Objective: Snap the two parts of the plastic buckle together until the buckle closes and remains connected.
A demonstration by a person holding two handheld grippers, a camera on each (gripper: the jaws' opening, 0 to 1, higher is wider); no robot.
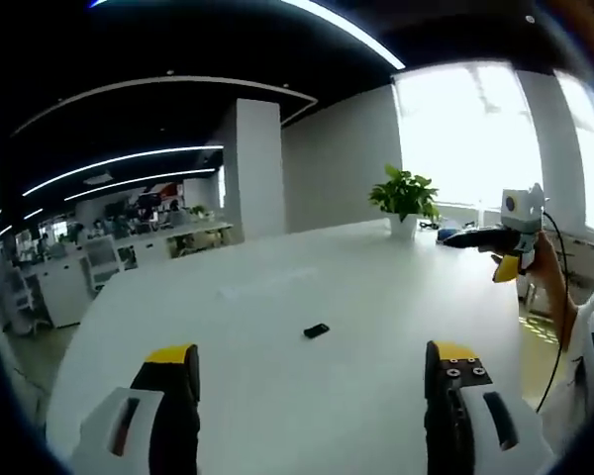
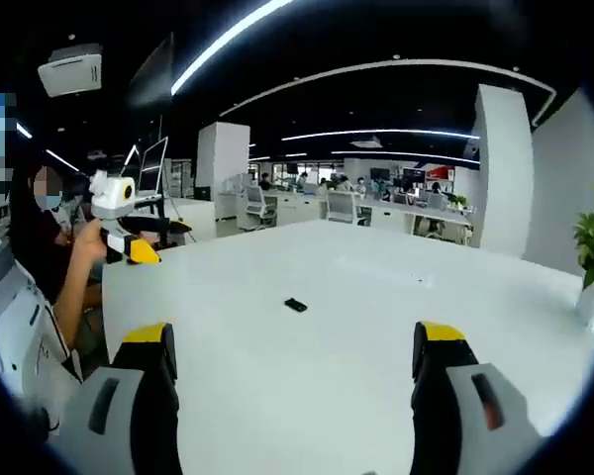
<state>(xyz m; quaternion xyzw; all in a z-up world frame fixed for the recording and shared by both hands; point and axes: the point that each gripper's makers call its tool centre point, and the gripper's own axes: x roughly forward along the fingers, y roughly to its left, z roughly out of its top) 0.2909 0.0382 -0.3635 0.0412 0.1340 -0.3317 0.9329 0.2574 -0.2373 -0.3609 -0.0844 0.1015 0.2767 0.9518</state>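
While we look along the left tool (image 1: 312, 381), its two yellow-tipped jaws stand wide apart with nothing between them, so it is released. Just ahead of the gap, a little toward the left jaw, we have the buckle (image 1: 316, 331), a small dark piece lying flat on the white surface (image 1: 277, 277). It is apart from both jaws, and it is too small for us to tell whether its two parts are joined. Farther out, past the right jaw, we catch the other tool held up above the surface edge in a person's hand (image 1: 546, 272). Beyond it, at the far edge, stands a potted plant (image 1: 406, 198) in front of bright windows.

Over to the right tool (image 2: 293, 371): its jaws are spread wide as well, released, gripping nothing. The buckle (image 2: 295, 305) sits straight ahead of the gap, well clear of both tips, on the bare surface (image 2: 376, 297). Off to the left, beyond the left jaw, we see the left tool raised beside the surface. Far ahead run rows of office desks (image 2: 376, 208) under long ceiling light strips.
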